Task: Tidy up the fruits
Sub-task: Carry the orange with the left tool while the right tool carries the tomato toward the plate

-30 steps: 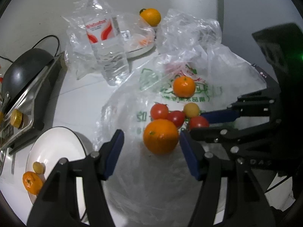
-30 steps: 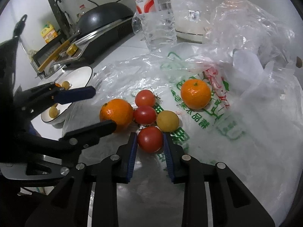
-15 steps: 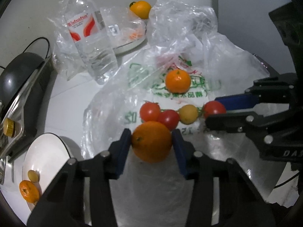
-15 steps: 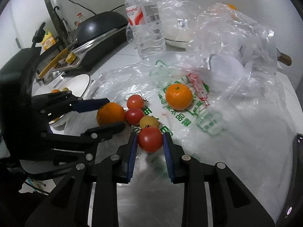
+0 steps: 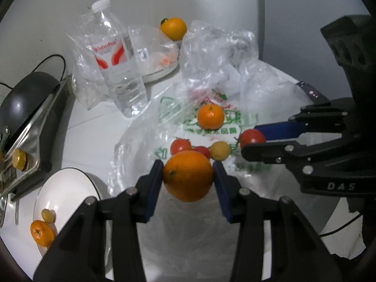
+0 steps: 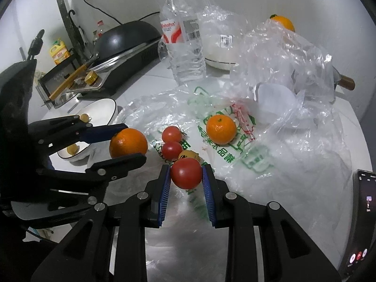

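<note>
My left gripper point(image 5: 188, 167) is shut on a large orange point(image 5: 188, 181), held just above the printed plastic bag point(image 5: 211, 223). A red tomato point(image 6: 186, 173) sits pinched in my right gripper point(image 6: 185, 168), also off the bag. Each view shows the other gripper from the side with its fruit. On the bag lie a mandarin point(image 5: 210, 116), two red tomatoes point(image 5: 180, 146) and a small yellow fruit point(image 5: 219, 150). At lower left a white bowl point(image 5: 65, 188) holds a mandarin point(image 5: 41, 232) and a small yellow fruit point(image 5: 48, 215).
A water bottle point(image 5: 117, 58) stands behind the bag beside a plastic-covered white dish point(image 5: 159, 70) and another orange point(image 5: 173, 28). A black pan on a cooker point(image 5: 21, 98) fills the left. Crumpled clear plastic point(image 6: 282, 54) rises at the back right; a phone point(image 6: 362, 223) lies far right.
The left jaws closed from wide open onto the large orange and raised it off the bag. The right gripper, still shut on its tomato, lifted it away from the other tomatoes.
</note>
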Motion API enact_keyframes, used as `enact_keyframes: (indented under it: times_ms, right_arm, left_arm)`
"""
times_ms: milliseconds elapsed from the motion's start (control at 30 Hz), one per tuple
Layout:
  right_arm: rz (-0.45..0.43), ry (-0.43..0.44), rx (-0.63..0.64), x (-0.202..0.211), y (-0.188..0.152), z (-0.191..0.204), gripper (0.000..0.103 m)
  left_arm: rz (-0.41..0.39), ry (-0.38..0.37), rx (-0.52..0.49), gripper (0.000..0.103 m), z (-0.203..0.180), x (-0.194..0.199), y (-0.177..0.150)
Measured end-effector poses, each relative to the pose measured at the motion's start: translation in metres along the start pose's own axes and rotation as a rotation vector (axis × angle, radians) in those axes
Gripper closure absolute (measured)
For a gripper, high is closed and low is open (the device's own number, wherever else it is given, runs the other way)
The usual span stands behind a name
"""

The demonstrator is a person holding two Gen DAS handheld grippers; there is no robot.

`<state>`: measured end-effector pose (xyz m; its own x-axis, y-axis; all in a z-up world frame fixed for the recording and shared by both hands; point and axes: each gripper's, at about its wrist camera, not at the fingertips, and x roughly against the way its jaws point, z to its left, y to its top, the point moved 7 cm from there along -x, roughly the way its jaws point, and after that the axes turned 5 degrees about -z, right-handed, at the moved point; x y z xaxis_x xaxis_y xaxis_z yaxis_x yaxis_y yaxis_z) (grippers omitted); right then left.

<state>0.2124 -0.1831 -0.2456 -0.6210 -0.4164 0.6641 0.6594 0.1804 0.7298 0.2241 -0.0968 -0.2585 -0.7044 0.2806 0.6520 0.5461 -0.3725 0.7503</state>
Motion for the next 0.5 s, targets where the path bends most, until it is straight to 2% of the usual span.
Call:
enact_keyframes:
  times_ms: [500]
  right_arm:
    - [-0.039,-0.021,0.037,0.024,0.008,0.035,0.074]
  left_arm:
    - [-0.088,0.011,0.034,0.059,0.014,0.058,-0.005]
